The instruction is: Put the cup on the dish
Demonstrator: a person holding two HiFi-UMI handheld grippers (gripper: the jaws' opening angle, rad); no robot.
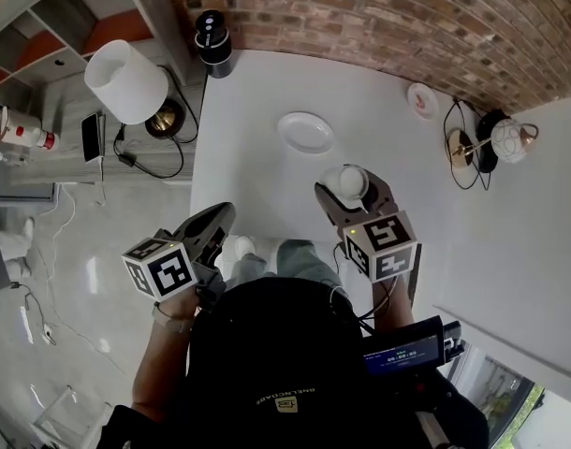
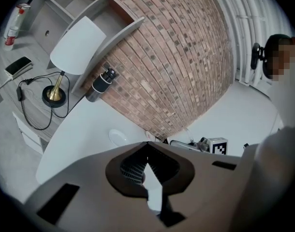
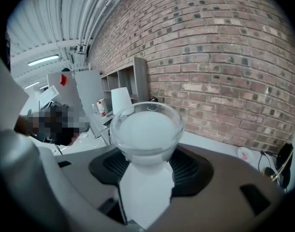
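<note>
The broad white table stands against a brick wall, and the person leans over its near edge with one arm out on each side. To the left of the table, below it, stands one lamp with a white cone shade and a brass foot.

The left tongs sit low at the table's near left corner, angled slightly down towards the top. Their jaws are clenched tip to tip with nothing between them, and the hand shows just under the marker cube. The right tongs reach further in over the table, tilted more steeply down. Their jaws stand wide and clamp the one translucent white cup, mouth up. I cannot tell whether its base touches the table.

There are two tongs, each with one cube. One black cylinder stands at the far left corner. One plain white oval dish lies bare beyond the cup, near it but apart. One small round plate with a pink mark lies by the wall, well to the right.
</note>
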